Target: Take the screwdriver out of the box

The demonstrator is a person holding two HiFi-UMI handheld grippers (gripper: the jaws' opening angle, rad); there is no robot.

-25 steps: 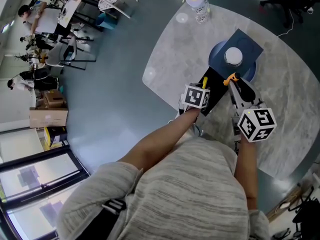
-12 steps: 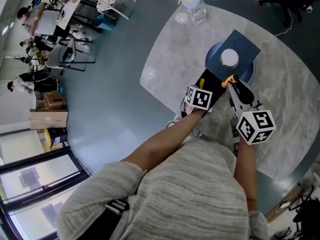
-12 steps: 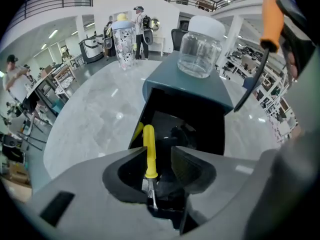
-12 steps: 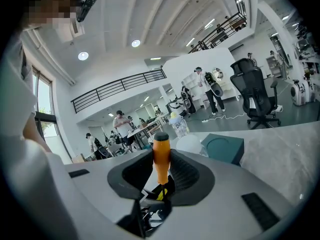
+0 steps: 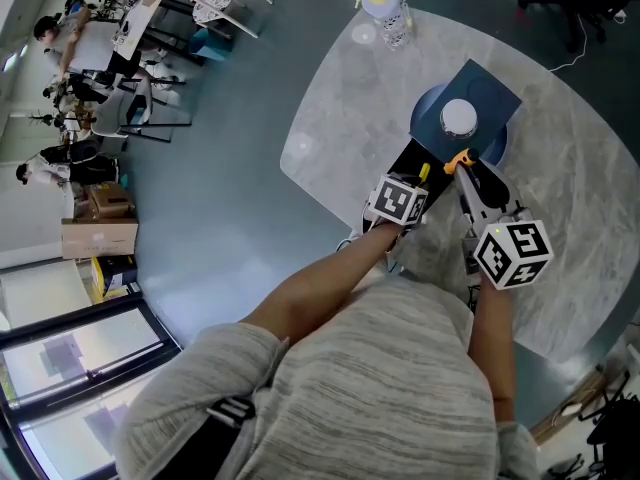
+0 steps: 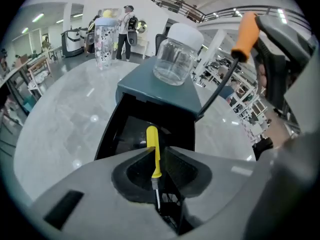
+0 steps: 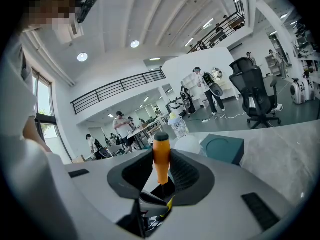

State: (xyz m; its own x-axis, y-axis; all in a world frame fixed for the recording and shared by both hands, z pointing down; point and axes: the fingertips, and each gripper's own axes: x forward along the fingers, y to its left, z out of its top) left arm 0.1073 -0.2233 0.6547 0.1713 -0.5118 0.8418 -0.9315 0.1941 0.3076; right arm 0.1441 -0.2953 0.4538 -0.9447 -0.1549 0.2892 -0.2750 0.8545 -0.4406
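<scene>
Left gripper (image 6: 156, 156) has just been closing its jaws, and they now pinch the yellow screwdriver (image 6: 152, 146) low on its handle, close to the shaft. The handle end reaches out past the jaws over the dark mouth of the open black box (image 6: 107, 134). From where I stand I can't tell whether it is clear of the box walls. The lift-out looks like the step in hand. I'd draw it back along its own line and keep the pinch firm, since that thin round handle could swivel. It should also stay off the teal block (image 6: 155, 86), where the glass jar (image 6: 175, 59) stands. Over on the right, the right gripper (image 7: 161, 174) is clamped on an orange-handled screwdriver (image 7: 161, 156), best held clear.
</scene>
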